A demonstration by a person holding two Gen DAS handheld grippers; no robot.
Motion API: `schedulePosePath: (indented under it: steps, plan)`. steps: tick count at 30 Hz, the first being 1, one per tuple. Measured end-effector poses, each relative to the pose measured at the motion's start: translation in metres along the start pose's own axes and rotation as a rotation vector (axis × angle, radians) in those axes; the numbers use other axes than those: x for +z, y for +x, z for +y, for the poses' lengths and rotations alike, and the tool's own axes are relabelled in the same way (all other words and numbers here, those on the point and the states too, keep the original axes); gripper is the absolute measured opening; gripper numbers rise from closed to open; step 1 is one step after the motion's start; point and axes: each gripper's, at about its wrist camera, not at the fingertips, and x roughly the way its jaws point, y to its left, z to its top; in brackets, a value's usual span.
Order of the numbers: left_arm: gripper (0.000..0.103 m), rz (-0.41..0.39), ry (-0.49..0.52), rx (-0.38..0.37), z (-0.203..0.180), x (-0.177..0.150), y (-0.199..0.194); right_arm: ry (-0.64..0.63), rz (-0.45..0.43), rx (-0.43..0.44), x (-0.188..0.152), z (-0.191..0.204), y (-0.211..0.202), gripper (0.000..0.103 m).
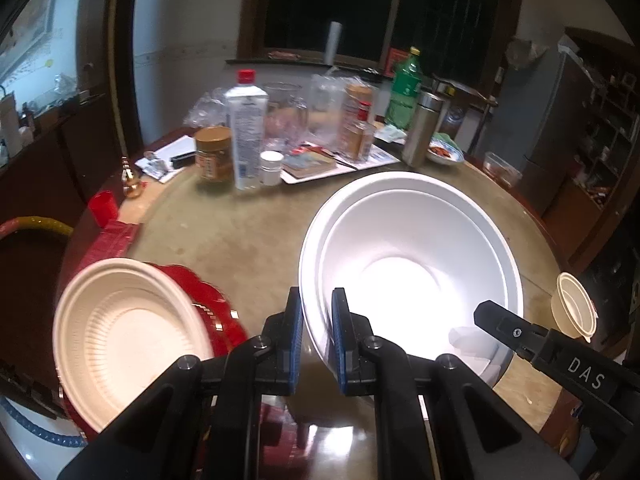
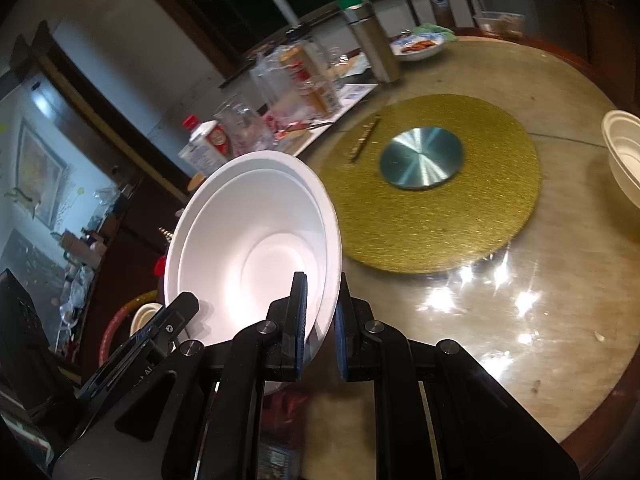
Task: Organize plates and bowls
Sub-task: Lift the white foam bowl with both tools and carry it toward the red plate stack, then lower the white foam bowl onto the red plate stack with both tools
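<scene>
Cluttered round dining table with a glass top, dark window behind it, and a pile of bottles, jars and a steel flask crowding the far side. A gold mat with a shiny metal disc sits in the middle.

Both claws are clamped on the same thing: a pair of white bowls, one nested inside the other. The left gripper pinches the rim on its side with the jaws squeezed narrow, one pad inside the bowl and one outside. The right gripper does the same on the opposite rim, and you can see its black finger poking into the left camera's shot. The stack looks lifted and tilted, not resting on the table, though I can't see its underside to be sure.

Progress-wise I'd call it somewhere in the middle. Two white bowls are already stacked together, so that bit is done. Off to the left a cream plate sits on a red plate, which looks like another started pile. Loose stuff remains: a small cream bowl near the table edge on the right, plus a dish with food at the back. So the carried stack needs a home, and the stragglers need gathering.
</scene>
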Motion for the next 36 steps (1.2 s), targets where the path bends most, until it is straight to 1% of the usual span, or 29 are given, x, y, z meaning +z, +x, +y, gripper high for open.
schedulePosePath:
  steps: [8, 14, 18, 23, 27, 36]
  plan:
    - [0.012, -0.021, -0.065, 0.063, 0.045, -0.005, -0.019, -0.070, 0.044, 0.063, -0.008, 0.040, 0.018, 0.012]
    - [0.012, -0.024, -0.130, 0.118, 0.082, -0.016, -0.030, -0.139, 0.089, 0.120, -0.023, 0.077, 0.033, 0.012]
    - [0.012, -0.033, -0.159, 0.153, 0.099, -0.020, -0.039, -0.177, 0.115, 0.147, -0.032, 0.096, 0.042, 0.012]
    - [0.012, -0.046, -0.174, 0.193, 0.111, -0.024, -0.047, -0.212, 0.140, 0.172, -0.043, 0.114, 0.048, 0.012]
    - [0.012, -0.040, -0.193, 0.218, 0.123, -0.030, -0.049, -0.239, 0.165, 0.182, -0.050, 0.125, 0.054, 0.012]
    - [0.012, -0.019, -0.216, 0.245, 0.138, -0.038, -0.048, -0.269, 0.211, 0.182, -0.065, 0.139, 0.065, 0.012]
